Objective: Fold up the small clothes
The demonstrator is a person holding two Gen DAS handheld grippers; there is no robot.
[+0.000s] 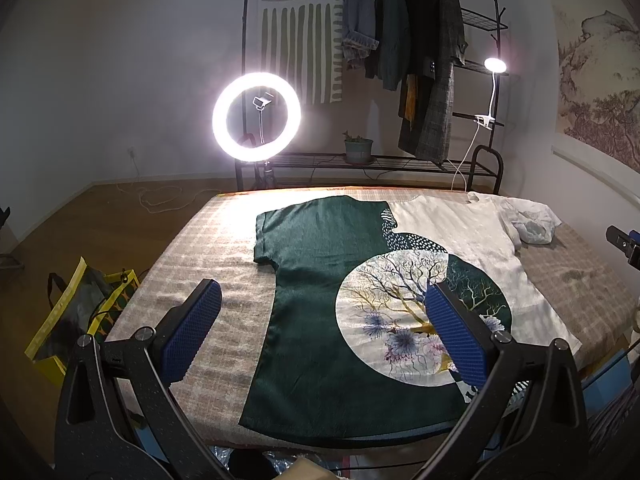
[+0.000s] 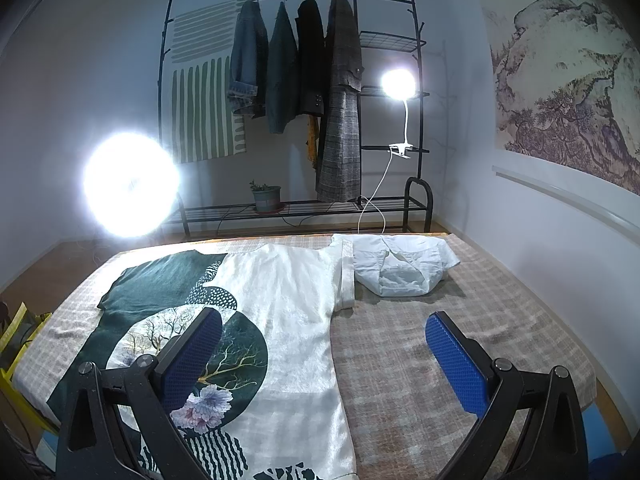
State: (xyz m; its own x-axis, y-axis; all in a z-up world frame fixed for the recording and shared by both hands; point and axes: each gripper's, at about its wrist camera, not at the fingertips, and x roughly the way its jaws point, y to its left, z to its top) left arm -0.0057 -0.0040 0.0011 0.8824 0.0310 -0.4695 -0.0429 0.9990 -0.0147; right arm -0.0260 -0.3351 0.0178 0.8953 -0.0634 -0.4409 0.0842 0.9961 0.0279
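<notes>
Left wrist view: left gripper (image 1: 322, 310) spread, empty, above the T-shirt (image 1: 320, 280) lying flat on the bed (image 1: 200, 248).

Right wrist view: right gripper (image 2: 324, 344) spread, empty; white garment (image 2: 400, 266) at 12 o'clock. Risk: grasping a single layer drags the shirt and creases it.

Checked bed cover (image 2: 460, 340) under flat green-and-white shirt (image 2: 288, 320), crumpled white garment (image 2: 400, 264).

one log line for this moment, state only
stage: not yet folded | shirt: flat on bed | left gripper: open, empty | right gripper: open, empty | white garment: crumpled, far right
</notes>
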